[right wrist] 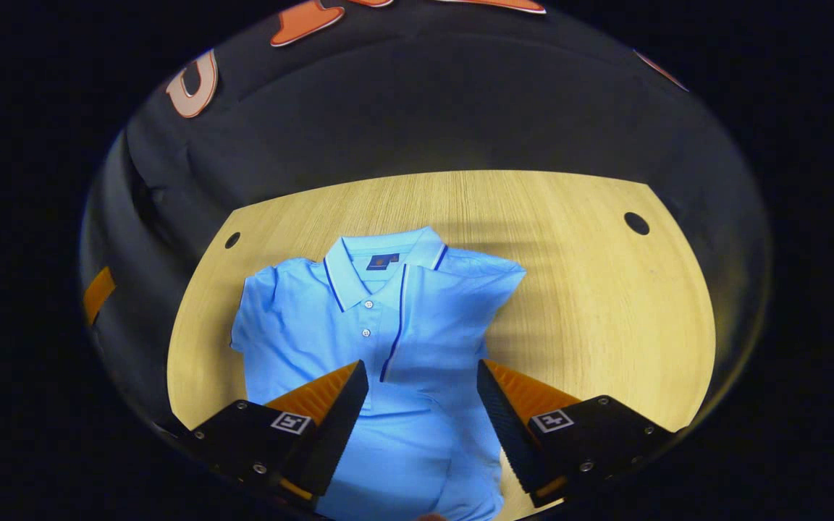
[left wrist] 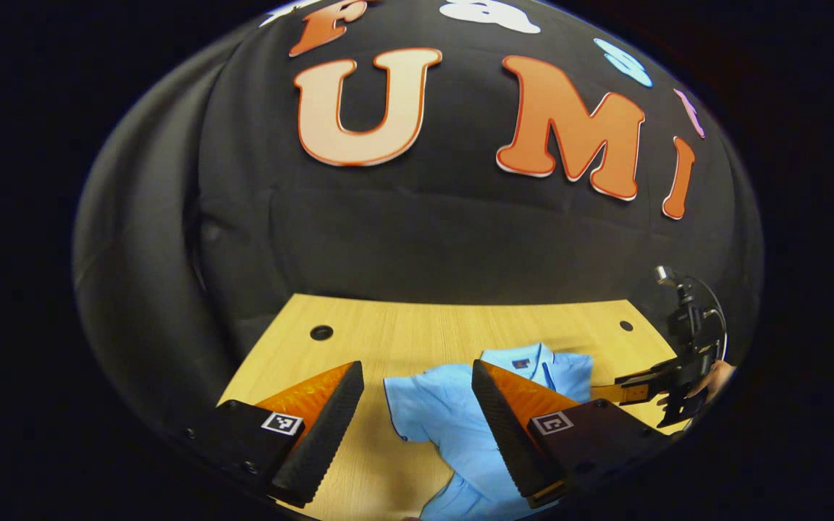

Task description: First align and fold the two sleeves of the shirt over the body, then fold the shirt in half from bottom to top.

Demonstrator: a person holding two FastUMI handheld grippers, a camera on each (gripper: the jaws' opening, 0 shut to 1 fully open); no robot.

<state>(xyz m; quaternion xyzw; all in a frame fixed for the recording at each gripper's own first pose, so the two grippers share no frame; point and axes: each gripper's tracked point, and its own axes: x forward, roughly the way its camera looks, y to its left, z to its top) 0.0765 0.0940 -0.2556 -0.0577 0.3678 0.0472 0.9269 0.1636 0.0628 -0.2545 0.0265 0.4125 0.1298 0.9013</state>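
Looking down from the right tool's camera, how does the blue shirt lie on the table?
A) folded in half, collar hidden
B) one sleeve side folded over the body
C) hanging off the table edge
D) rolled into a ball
B: in the right gripper view the shirt lies flat with its right-hand side folded across the front, the other sleeve still spread, collar showing.

Shirt (right wrist: 359, 325) flat on the bench (right wrist: 591, 289), collar (right wrist: 381, 264) toward the booth wall.

One sleeve is folded over the body, while the other sleeve (right wrist: 258, 311) lies spread to the side. In the right gripper view, the right gripper (right wrist: 423, 405) hangs above the shirt's lower part. In the left gripper view, the left gripper (left wrist: 417, 420) hangs over the spread sleeve (left wrist: 417, 409); the right gripper (left wrist: 638, 391) is beyond the shirt (left wrist: 460, 420).
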